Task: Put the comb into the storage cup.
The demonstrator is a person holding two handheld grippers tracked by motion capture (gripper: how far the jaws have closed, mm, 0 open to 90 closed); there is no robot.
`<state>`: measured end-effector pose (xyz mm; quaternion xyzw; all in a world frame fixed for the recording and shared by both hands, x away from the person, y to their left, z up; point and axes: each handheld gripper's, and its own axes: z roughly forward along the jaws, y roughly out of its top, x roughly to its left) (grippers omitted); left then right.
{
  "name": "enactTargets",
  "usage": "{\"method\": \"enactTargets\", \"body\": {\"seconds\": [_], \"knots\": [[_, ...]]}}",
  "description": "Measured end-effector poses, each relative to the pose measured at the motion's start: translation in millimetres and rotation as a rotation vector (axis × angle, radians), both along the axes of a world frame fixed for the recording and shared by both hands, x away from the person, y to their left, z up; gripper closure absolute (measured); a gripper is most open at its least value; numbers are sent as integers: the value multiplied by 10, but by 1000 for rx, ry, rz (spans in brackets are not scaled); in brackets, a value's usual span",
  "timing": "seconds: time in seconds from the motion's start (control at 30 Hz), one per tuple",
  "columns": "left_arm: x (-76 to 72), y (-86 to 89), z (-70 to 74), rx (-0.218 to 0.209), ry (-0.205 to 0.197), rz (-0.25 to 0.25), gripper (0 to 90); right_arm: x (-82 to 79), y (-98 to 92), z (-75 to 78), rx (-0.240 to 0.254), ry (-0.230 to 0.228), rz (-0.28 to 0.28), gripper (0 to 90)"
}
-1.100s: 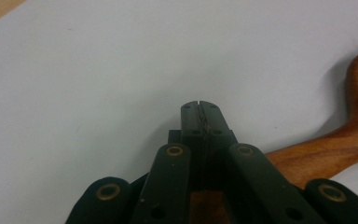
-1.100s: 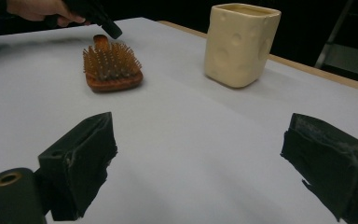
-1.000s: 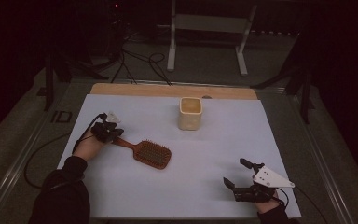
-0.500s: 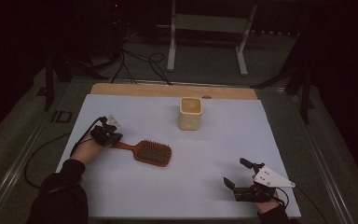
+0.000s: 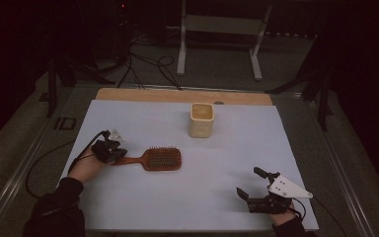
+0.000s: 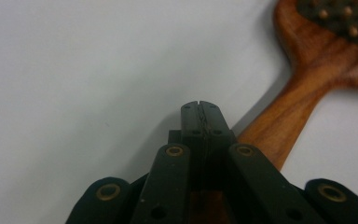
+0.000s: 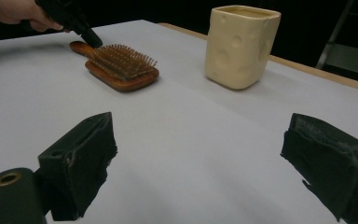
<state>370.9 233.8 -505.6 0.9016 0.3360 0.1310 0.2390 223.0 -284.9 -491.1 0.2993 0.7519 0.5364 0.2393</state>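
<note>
While left gripper (image 5: 112,154) presses hairbrush (image 5: 154,159) handle — bare table (image 5: 227,163) rightward

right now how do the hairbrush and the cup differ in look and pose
The hairbrush is dark reddish-brown wood; the cup is pale cream. The hairbrush lies flat, bristles up, handle toward the left tool; the cup stands upright, mouth open. The hairbrush is low and long; the cup is taller and boxy. Both rest on the white table.
</note>
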Motion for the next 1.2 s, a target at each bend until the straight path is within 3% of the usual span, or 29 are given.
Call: {"method": "enactTargets", "body": {"seconds": [0.47,0.87,1.2], "knots": [[-341,-151,27,5,27,-52,900,-1,10,2,5,1,4,84],[-492,-224,56,10,67,-55,900,4,16,-3,-1,4,6,84],[-588,-326,72,18,104,-92,900,4,24,-5,1,7,6,85]]}}
